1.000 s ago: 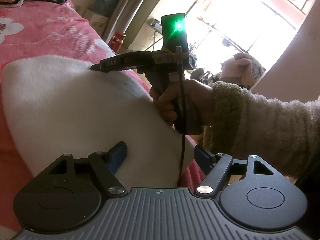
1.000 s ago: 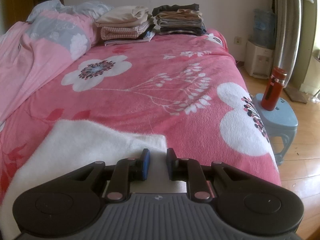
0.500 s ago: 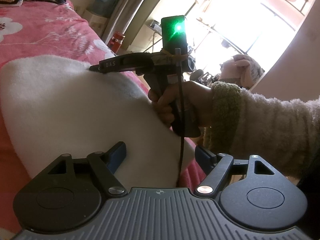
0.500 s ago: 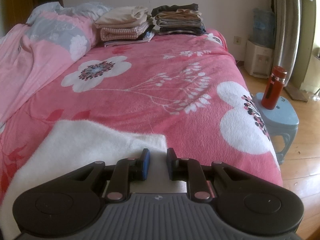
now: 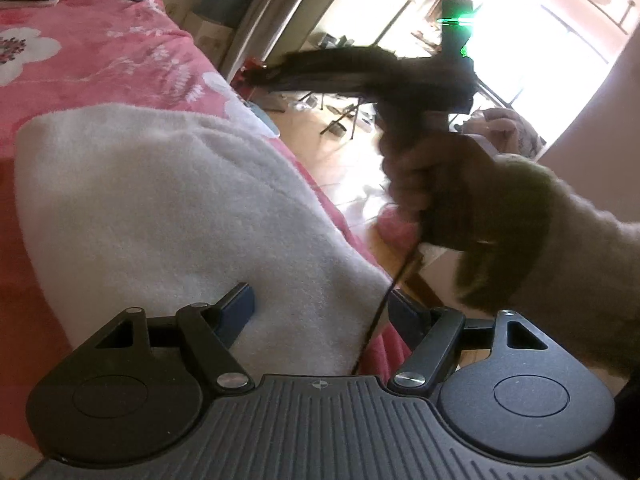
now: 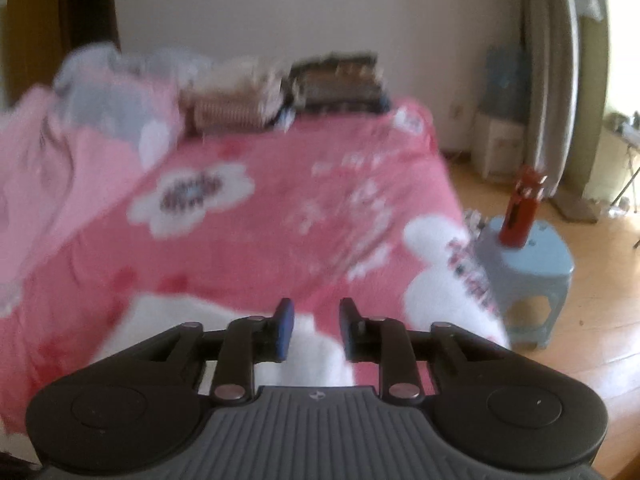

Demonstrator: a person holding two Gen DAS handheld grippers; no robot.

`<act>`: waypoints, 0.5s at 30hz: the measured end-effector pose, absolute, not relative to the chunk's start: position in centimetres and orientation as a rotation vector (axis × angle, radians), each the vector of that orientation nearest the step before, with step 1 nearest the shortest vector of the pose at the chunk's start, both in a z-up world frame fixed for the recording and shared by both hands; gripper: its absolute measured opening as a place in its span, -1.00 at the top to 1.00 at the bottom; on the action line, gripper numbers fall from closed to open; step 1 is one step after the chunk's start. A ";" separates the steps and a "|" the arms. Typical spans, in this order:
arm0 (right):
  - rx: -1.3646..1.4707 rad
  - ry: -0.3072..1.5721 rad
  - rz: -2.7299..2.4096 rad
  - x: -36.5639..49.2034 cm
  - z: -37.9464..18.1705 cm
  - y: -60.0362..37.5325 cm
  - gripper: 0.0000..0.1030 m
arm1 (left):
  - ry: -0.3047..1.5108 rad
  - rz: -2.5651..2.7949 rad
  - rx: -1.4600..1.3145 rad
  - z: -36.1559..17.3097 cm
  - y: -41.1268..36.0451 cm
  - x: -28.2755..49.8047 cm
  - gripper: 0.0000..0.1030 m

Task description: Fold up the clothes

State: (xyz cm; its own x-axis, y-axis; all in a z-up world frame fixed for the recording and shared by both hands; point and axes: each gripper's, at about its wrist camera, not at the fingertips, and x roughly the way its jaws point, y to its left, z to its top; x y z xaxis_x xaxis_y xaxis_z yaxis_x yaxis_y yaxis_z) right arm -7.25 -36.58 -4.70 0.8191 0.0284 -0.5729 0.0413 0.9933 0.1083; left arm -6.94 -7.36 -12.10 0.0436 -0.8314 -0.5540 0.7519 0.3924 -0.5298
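A white fluffy garment (image 5: 172, 200) lies flat on the pink flowered bed cover (image 5: 100, 56), reaching to the bed's right edge. My left gripper (image 5: 320, 312) hovers open and wide over the garment's near corner, its pads clear of the cloth. A hand in a fuzzy sleeve (image 5: 520, 224) holds my right gripper (image 5: 268, 76), blurred, in the air above the garment's far right side with nothing hanging from it. In the right wrist view the right gripper (image 6: 316, 320) has its jaws opening; the white garment (image 6: 312, 360) shows below the gap, not pinched.
Two stacks of folded clothes (image 6: 280, 96) stand at the far end of the bed beside a rumpled pink quilt (image 6: 60, 160). A red bottle (image 6: 524, 212) stands on a light blue stool (image 6: 528, 264) on the wooden floor to the right.
The right gripper has risen off the garment's edge and its jaws have widened, leaving the cloth on the bed. The left gripper has stayed where it was.
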 end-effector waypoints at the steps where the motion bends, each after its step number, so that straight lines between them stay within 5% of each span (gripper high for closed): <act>1: 0.117 0.610 0.010 -7.8 -4.2 -36.6 0.45 | 0.933 -1.209 -0.109 -12.1 -7.4 -6.9 -0.43; 10: -0.039 0.784 0.087 -8.3 -10.4 -33.8 0.49 | 0.936 -1.181 -0.086 -11.8 -7.5 -7.1 -0.42; 15: 0.010 0.779 0.072 -8.7 -6.8 -34.4 0.50 | 0.937 -1.176 -0.081 -11.6 -7.1 -7.1 -0.41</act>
